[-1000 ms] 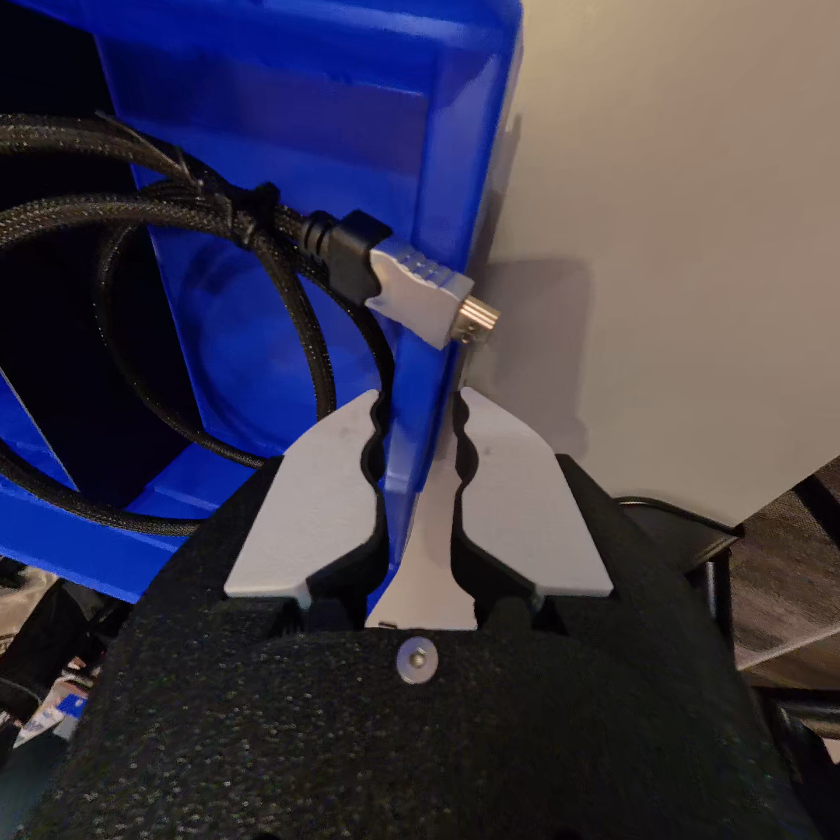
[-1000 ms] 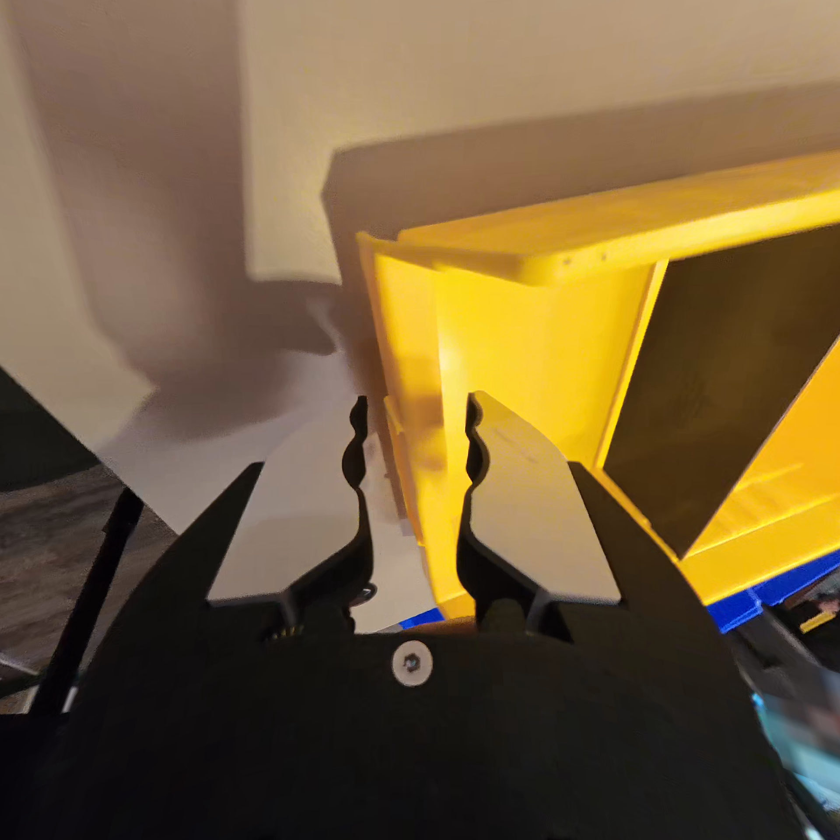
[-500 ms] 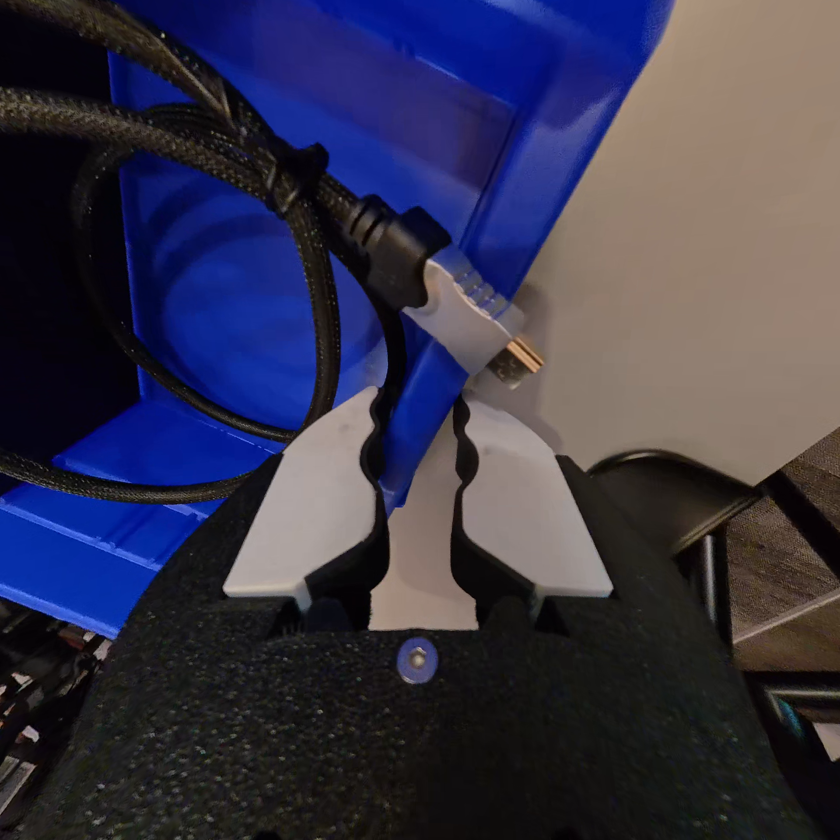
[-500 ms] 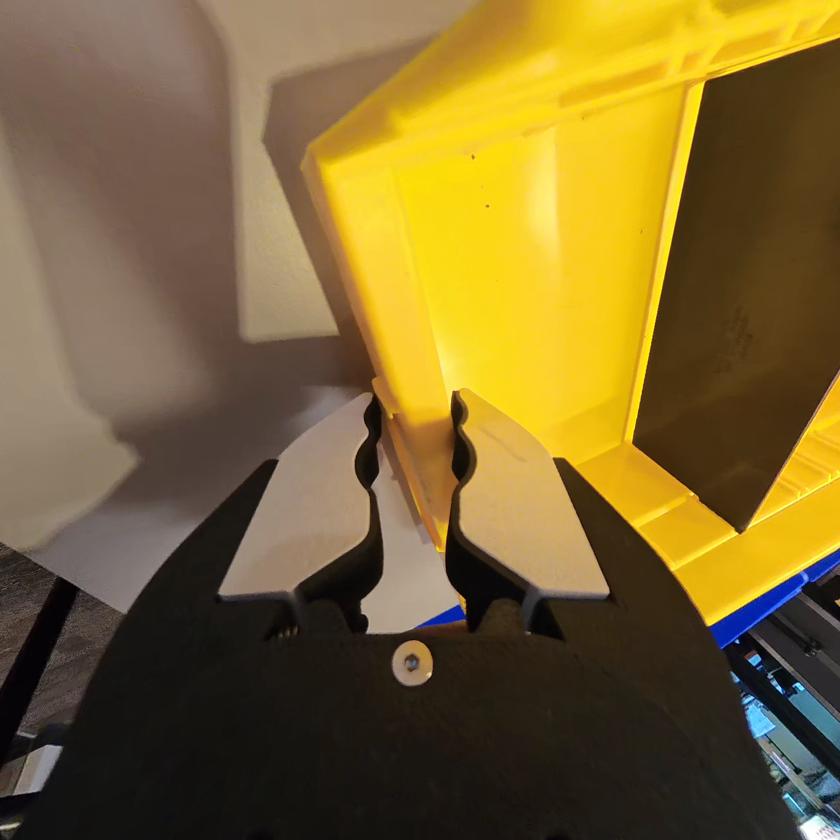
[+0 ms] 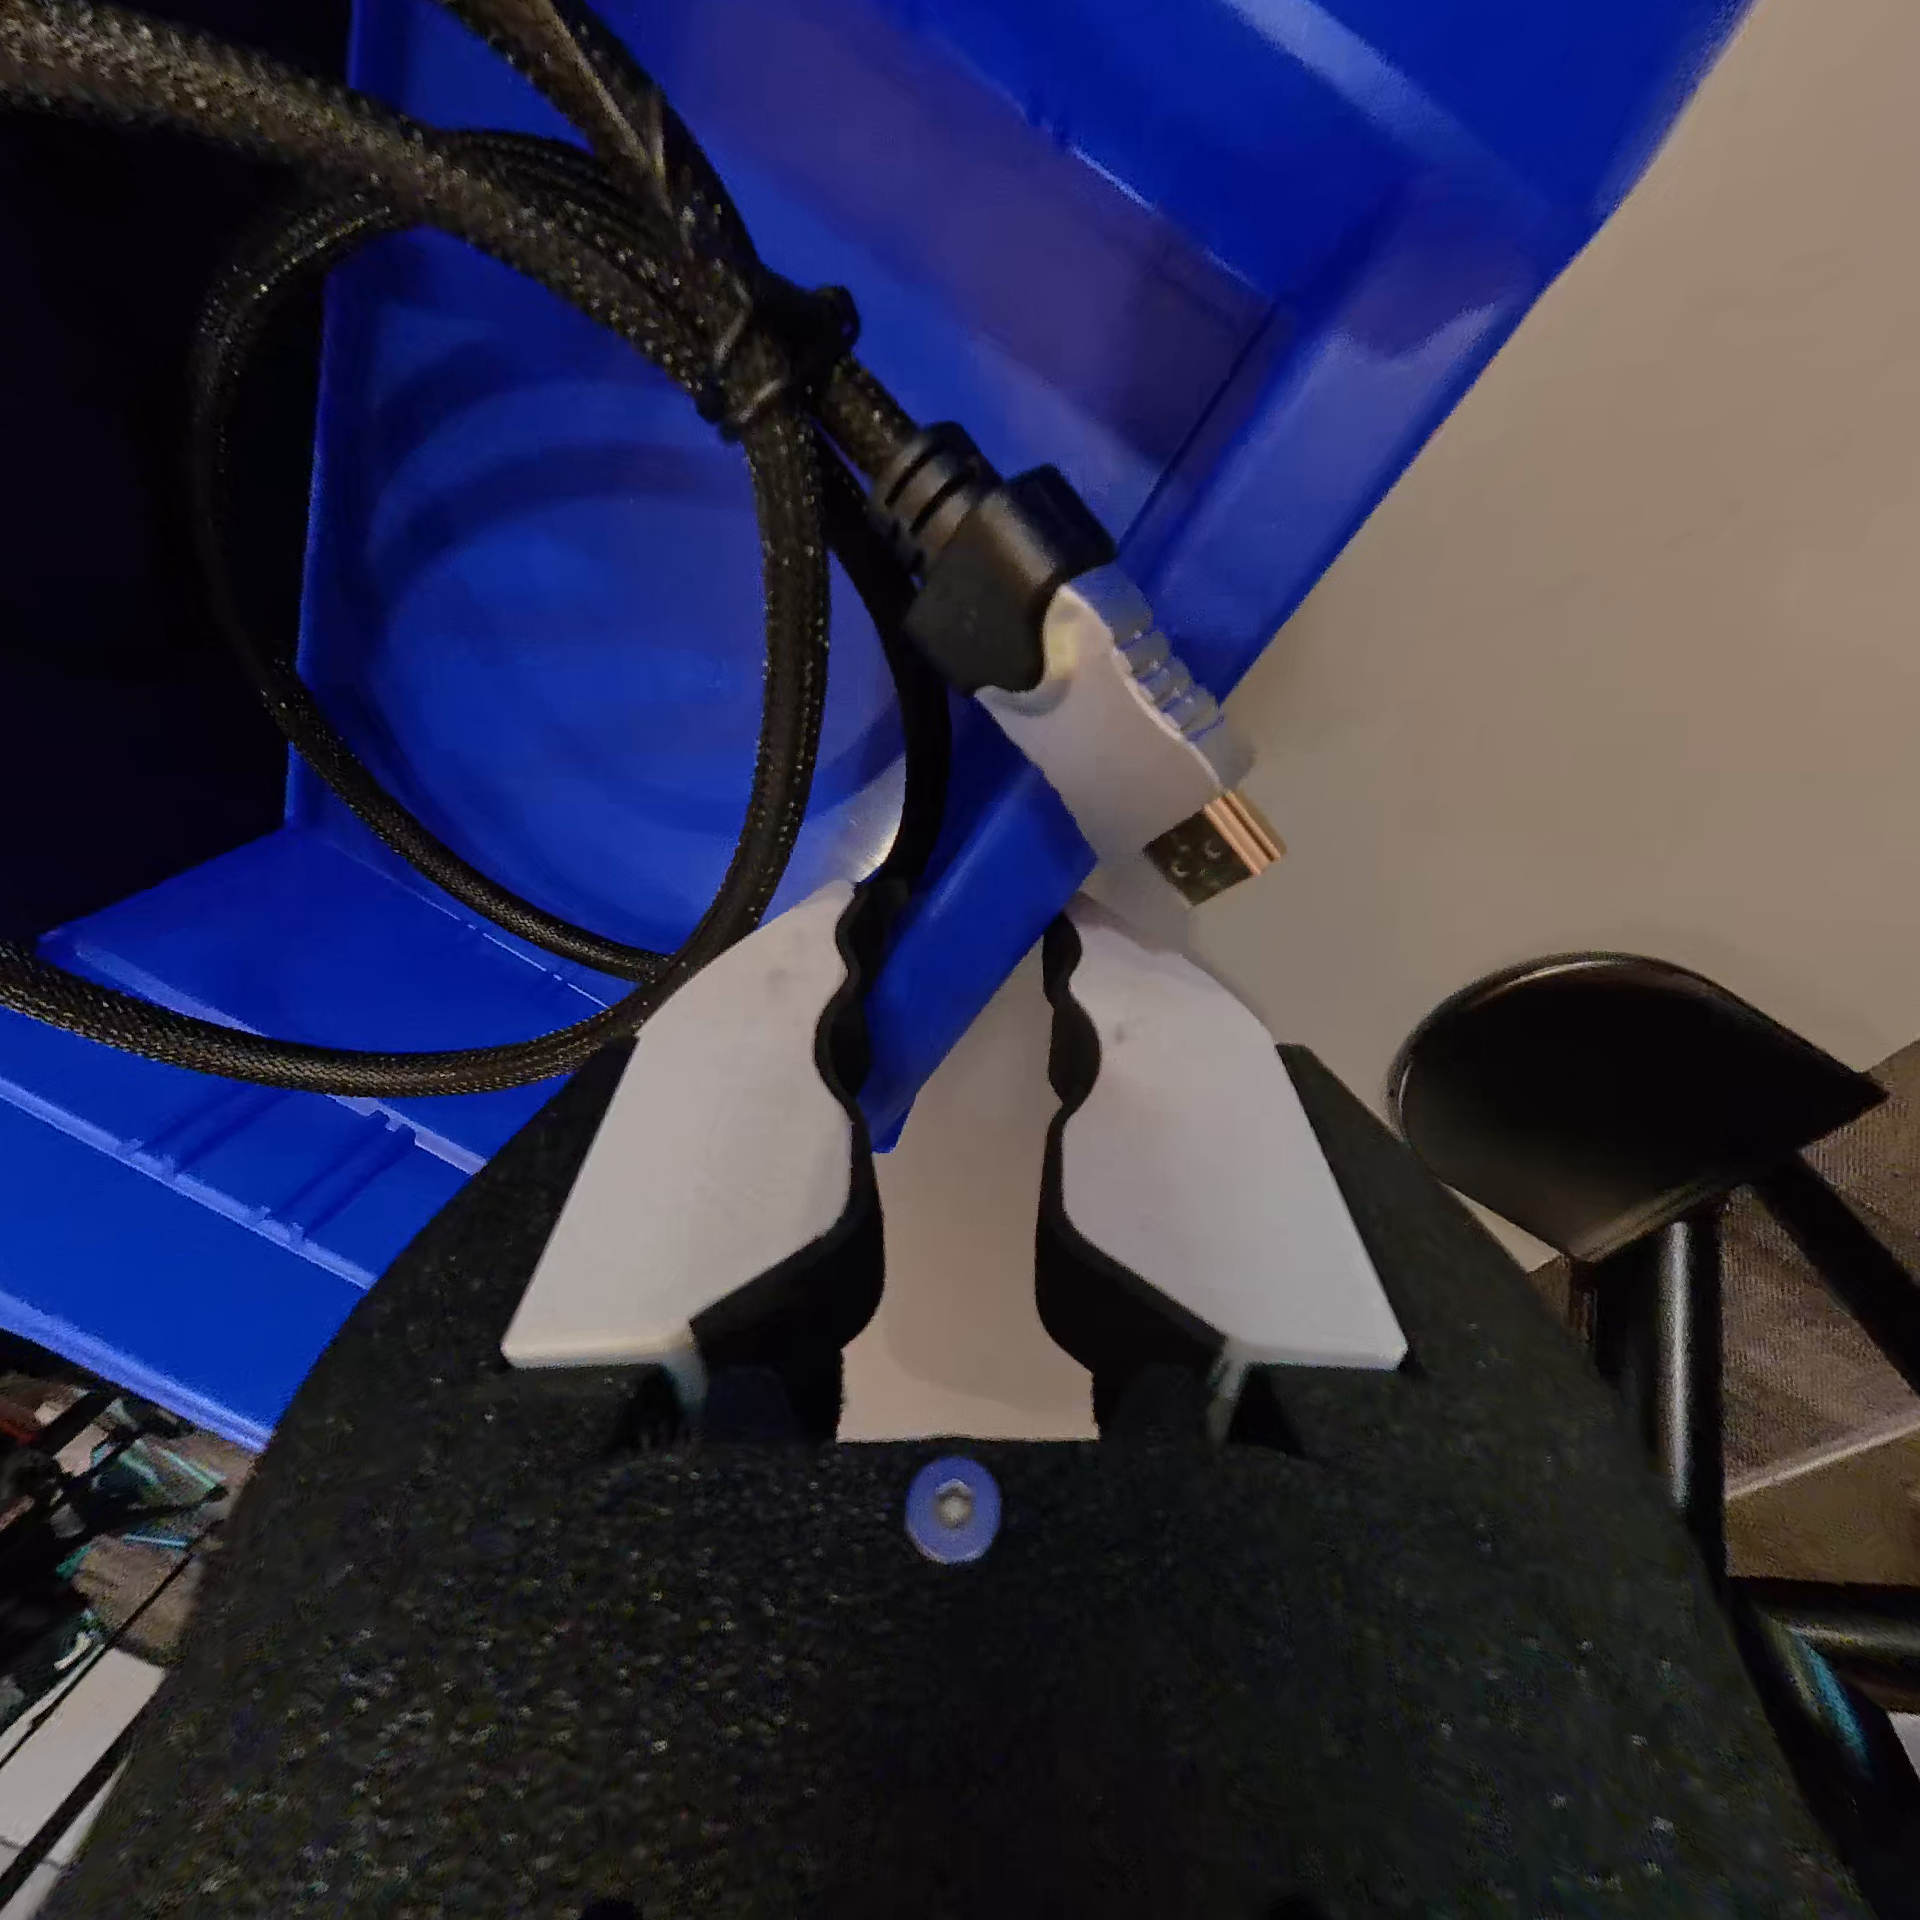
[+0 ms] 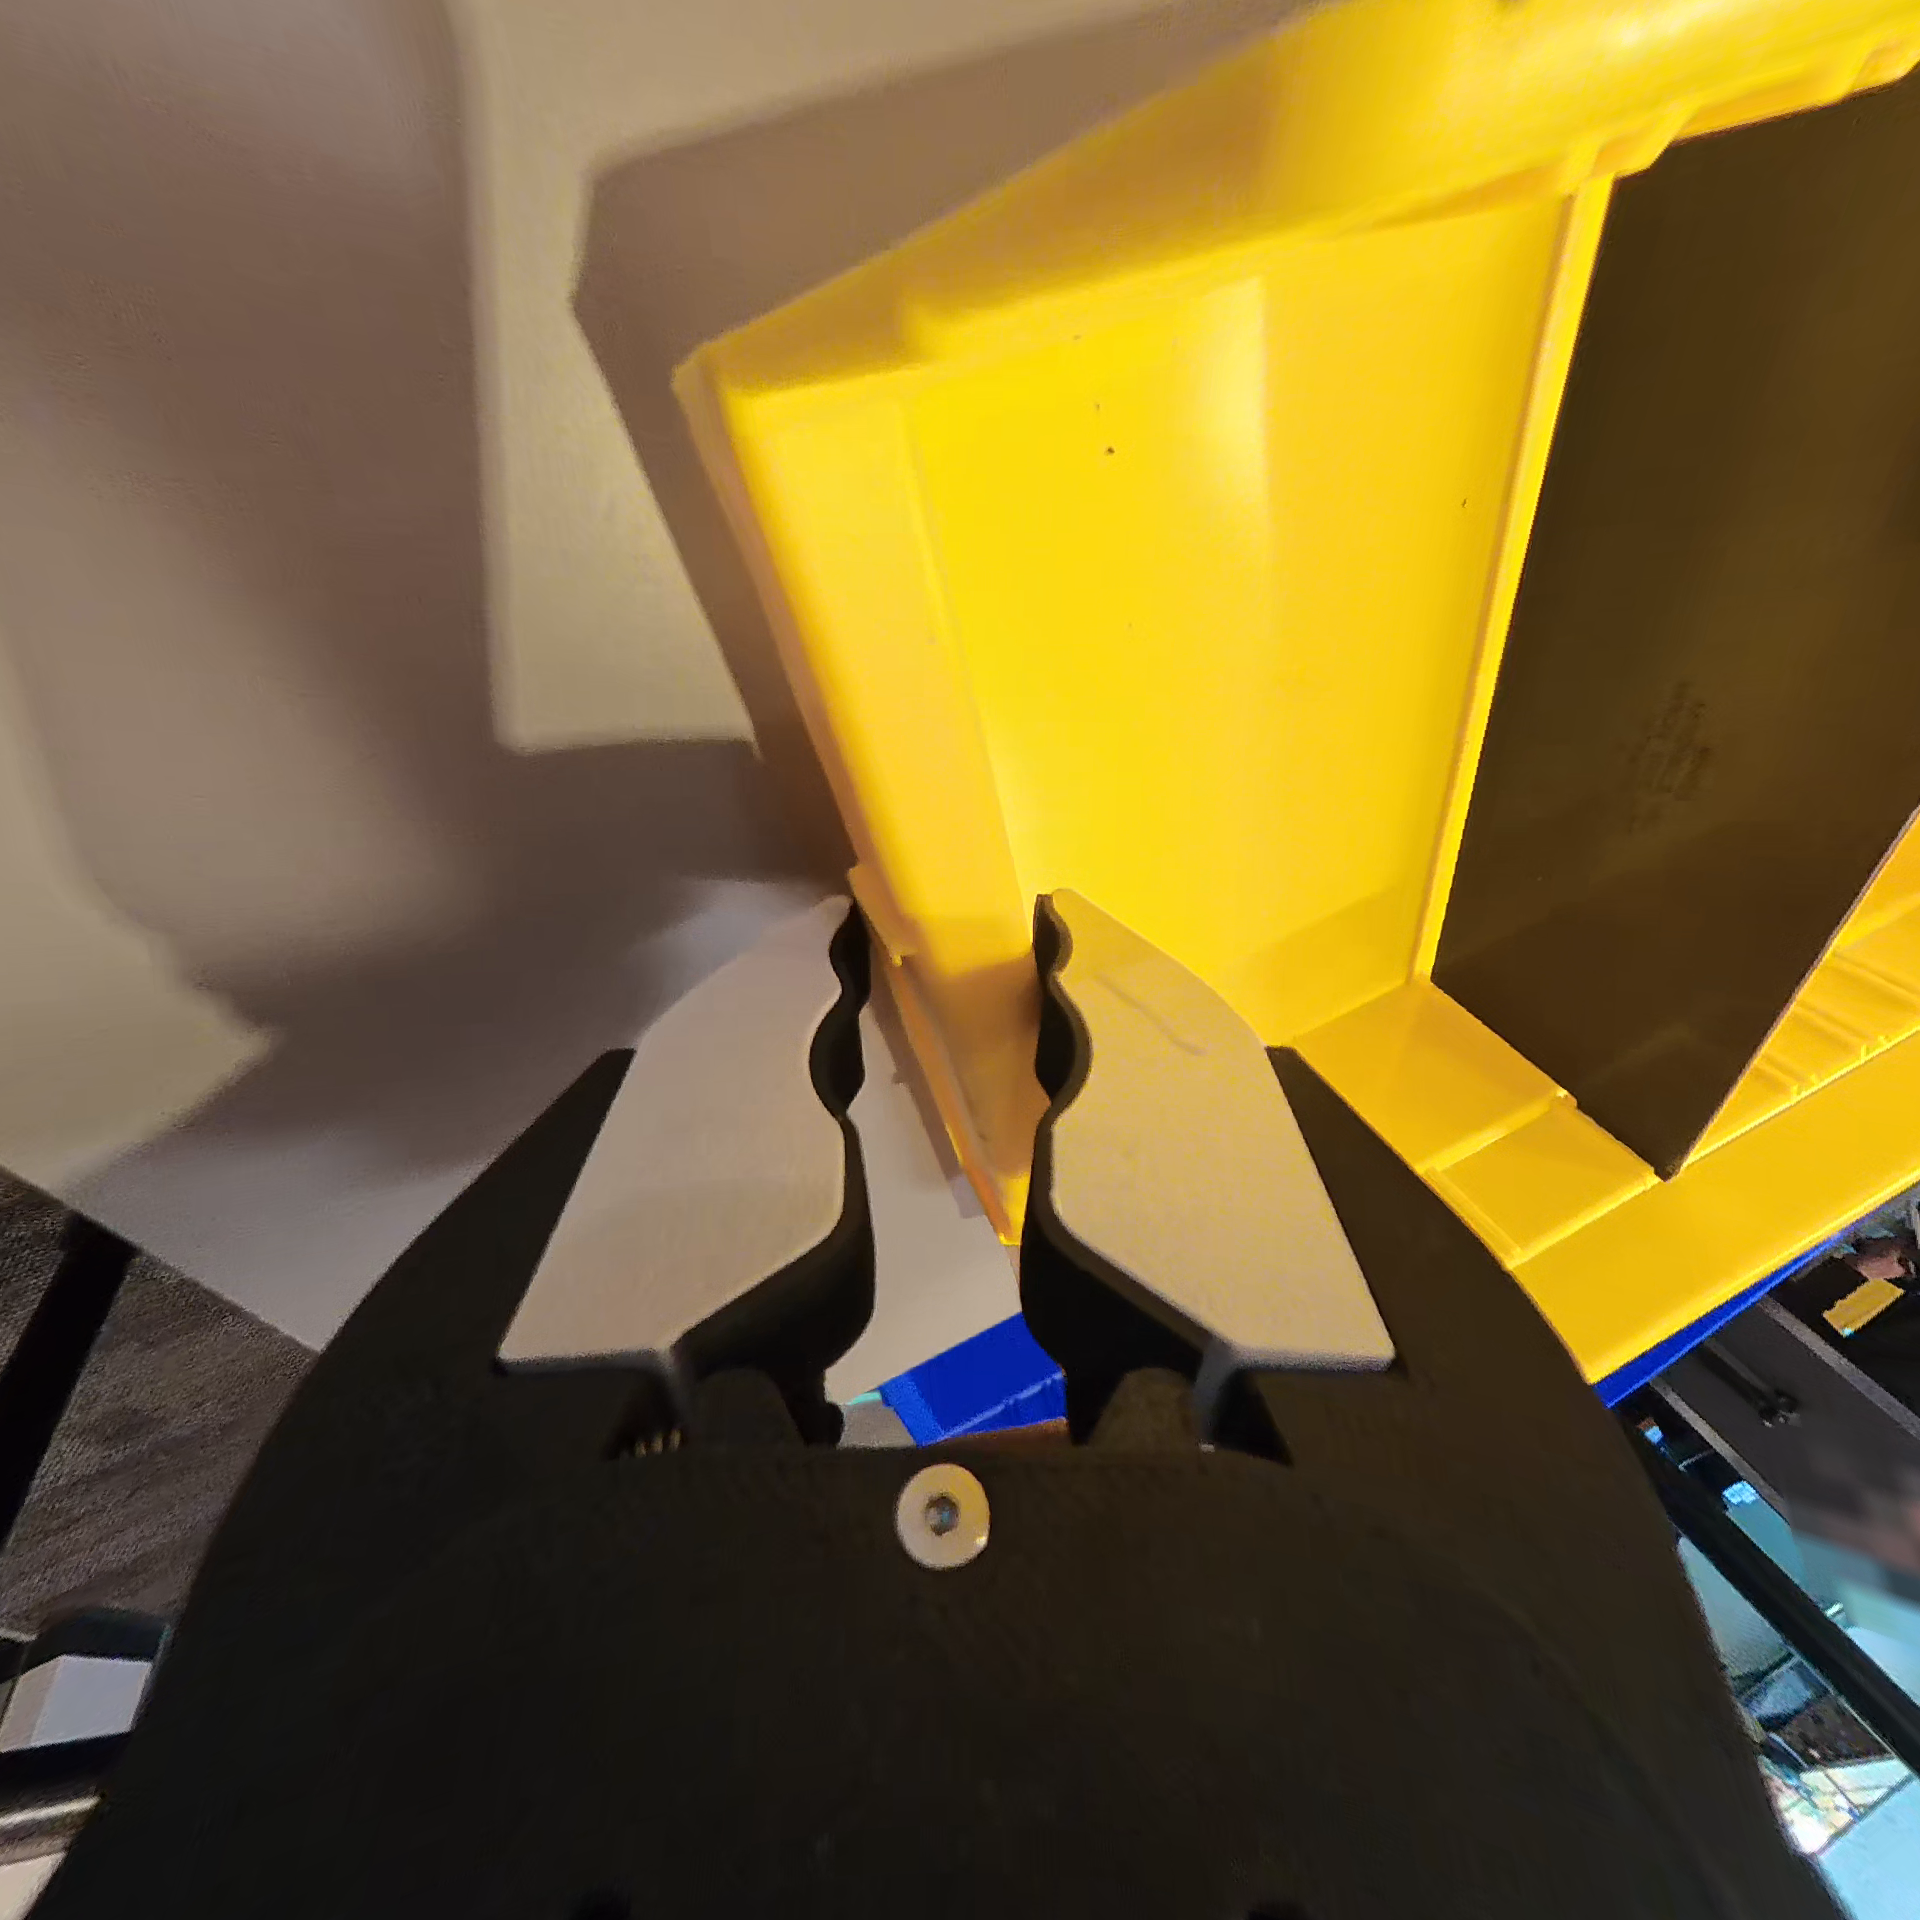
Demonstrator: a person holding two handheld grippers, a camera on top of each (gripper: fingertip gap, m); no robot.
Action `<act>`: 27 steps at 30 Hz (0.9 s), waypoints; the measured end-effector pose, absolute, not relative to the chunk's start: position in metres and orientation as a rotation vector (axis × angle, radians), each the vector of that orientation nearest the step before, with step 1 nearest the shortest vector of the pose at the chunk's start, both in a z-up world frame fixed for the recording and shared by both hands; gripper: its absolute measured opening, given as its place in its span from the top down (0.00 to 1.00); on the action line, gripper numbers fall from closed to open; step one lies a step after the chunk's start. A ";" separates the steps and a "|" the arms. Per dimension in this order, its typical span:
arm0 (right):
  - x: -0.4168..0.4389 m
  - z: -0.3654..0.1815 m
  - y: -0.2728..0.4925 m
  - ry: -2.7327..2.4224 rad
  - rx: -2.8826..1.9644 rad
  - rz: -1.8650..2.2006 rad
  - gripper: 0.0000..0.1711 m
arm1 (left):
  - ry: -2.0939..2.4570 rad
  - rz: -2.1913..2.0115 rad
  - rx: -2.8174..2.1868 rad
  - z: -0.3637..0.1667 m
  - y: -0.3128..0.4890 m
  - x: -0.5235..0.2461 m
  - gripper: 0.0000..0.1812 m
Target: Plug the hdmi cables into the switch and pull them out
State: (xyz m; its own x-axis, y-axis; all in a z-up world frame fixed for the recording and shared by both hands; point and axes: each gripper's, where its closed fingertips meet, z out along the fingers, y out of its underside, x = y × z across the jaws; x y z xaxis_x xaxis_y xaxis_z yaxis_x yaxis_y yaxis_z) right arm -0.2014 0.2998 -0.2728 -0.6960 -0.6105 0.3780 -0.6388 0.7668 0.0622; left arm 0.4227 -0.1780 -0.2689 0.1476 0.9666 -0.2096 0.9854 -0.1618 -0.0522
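Note:
A blue bin (image 5: 1039, 208) holds a coiled black braided hdmi cable (image 5: 790, 675). The cable's grey plug (image 5: 1112, 717) hangs over the bin's side wall, metal tip pointing down right. My left gripper (image 5: 961, 914) is shut on that side wall, just below the plug. My right gripper (image 6: 945, 914) is shut on the side wall of a yellow bin (image 6: 1195, 623), which looks tilted. A dark divider panel (image 6: 1714, 623) stands inside the yellow bin. No switch shows in either view.
Both bins are over a white table (image 5: 1610, 520), whose edge runs close to the grippers. A black rounded stand (image 5: 1590, 1091) and dark frame bars sit beyond the table's edge. A blue edge (image 6: 977, 1382) shows under the yellow bin. Cluttered floor lies below. The gap from one gripper's tips to the other's is roughly 80 centimeters.
The right gripper's jaws closed onto the yellow wall and the yellow bin tipped up. The blue bin rotated in the left view, and the plug swung to point down right.

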 end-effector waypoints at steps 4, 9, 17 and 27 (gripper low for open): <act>-0.207 -0.273 0.305 -2.560 0.973 0.107 0.82 | 1.994 -0.309 2.283 -0.269 -0.183 0.427 0.82; -0.214 -0.273 0.303 -2.510 1.027 0.103 0.83 | 1.956 -0.371 2.317 -0.269 -0.191 0.429 0.83; -0.224 -0.273 0.294 -2.504 1.008 0.153 0.82 | 1.944 -0.443 2.354 -0.269 -0.197 0.439 0.82; -0.227 -0.270 0.301 -2.530 0.978 0.150 0.81 | 1.909 -0.437 2.353 -0.267 -0.195 0.441 0.79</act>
